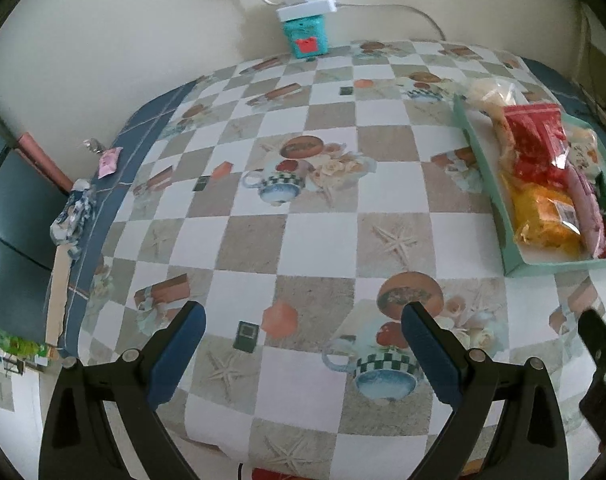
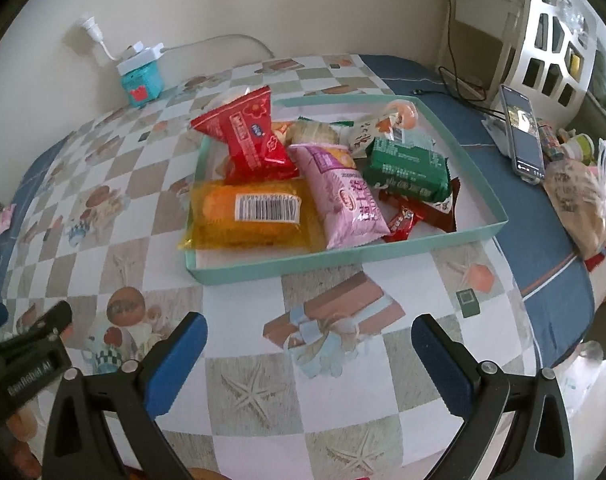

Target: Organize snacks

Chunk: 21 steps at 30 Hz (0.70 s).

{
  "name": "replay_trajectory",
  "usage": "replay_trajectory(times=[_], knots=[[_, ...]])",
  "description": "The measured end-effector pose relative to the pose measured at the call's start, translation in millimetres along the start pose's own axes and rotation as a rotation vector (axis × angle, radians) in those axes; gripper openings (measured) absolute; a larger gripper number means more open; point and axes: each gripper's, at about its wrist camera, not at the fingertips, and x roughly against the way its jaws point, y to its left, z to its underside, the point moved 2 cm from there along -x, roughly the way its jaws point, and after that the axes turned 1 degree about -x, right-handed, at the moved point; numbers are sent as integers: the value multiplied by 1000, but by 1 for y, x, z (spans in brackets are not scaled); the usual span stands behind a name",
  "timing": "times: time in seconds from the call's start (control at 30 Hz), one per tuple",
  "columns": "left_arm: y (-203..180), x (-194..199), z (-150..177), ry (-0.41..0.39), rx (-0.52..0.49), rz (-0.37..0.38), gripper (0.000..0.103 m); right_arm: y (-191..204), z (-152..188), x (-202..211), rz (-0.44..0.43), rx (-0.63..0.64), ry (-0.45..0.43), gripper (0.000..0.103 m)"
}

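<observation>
**Two grippers wide apart above the cloth, snacks heaped in the tray**

Both tools hover over the checked, teapot-printed tablecloth (image 2: 263,360) with nothing between their blue pads; the left gripper (image 1: 303,340) stands spread over bare cloth, and the right gripper (image 2: 309,344) is likewise spread, just short of the shallow mint-green cardboard tray (image 2: 343,258).

Inside that tray the packets lie piled — a clear yellow wrapper with a white barcode label (image 2: 251,216) at the near left corner, partly over the rim; a red foil packet with flower prints (image 2: 249,136) behind it, leaning on the left wall; a pink pillow-shaped bag (image 2: 345,196) in the middle, touching the yellow one; a green foil pack (image 2: 407,168) to its right, resting on a dark red wrapper (image 2: 439,210); a small red sweet (image 2: 403,220) lies beside the pink bag; a pale round biscuit pack (image 2: 313,132) sits further back.

Beyond the tray, against the wall, a teal cube-shaped box with a white power strip on top (image 2: 141,76) stands on the cloth; right of the tray, well apart, a dark smartphone (image 2: 523,136) leans on a stand on the blue cloth border.
</observation>
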Motion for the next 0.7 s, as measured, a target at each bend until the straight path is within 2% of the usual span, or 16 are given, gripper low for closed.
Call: replay_trajectory(times=[0.13, 0.3, 0.7], knots=[[5, -2, 2, 17, 21, -28, 98, 0, 4, 0, 4, -2, -1, 103], [7, -6, 3, 34, 30, -25, 98, -1, 5, 5, 8, -4, -24, 103], [0, -5, 2, 32, -6, -30, 98, 5, 6, 9, 20, 23, -44, 103]])
